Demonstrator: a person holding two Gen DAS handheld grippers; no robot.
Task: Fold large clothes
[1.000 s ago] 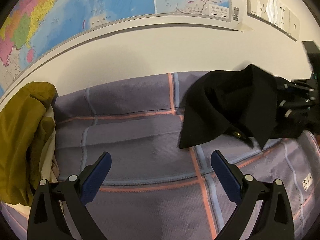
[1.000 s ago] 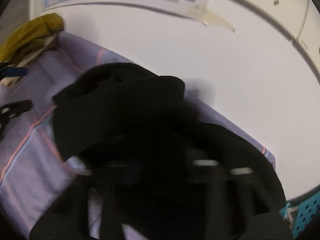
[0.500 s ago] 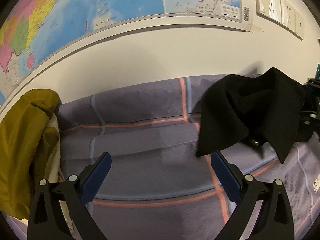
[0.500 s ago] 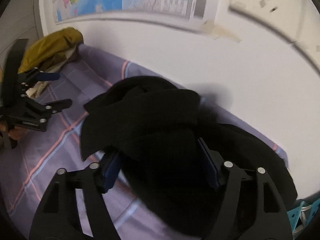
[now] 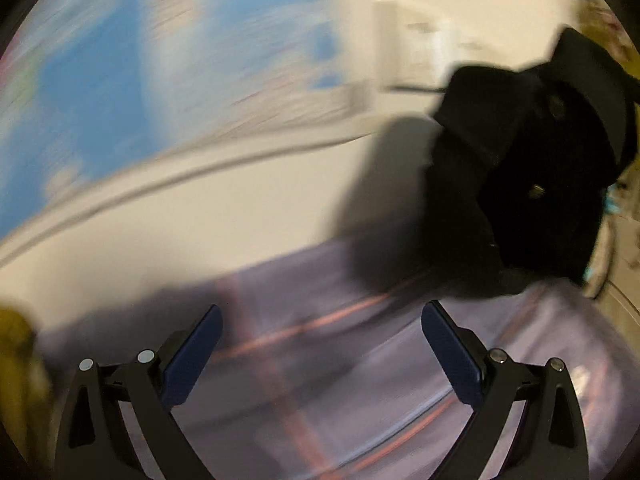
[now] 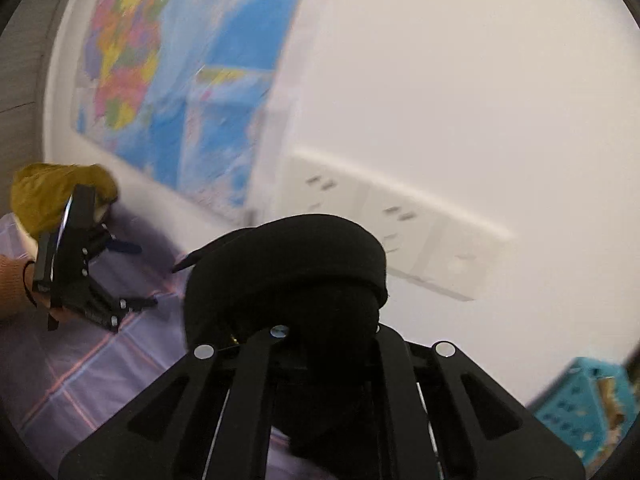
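With the right gripper [image 6: 320, 364] clamped on the bunched black coat [image 5: 536, 168] held above the plaid sheet's [image 5: 360, 380] right end, the wide-open, empty left gripper [image 5: 320, 344] should pinch a free collar edge to spread it flat.

The left claw [image 5: 320, 354] is spread wide, its 2 blue-padded fingers [image 5: 192, 356] holding nothing between them. The right claw [image 6: 320, 344] is drawn in tight, its 2 fingers buried in black cloth. A sleeved wrist [image 6: 14, 286] grips the left claw's handle from behind.
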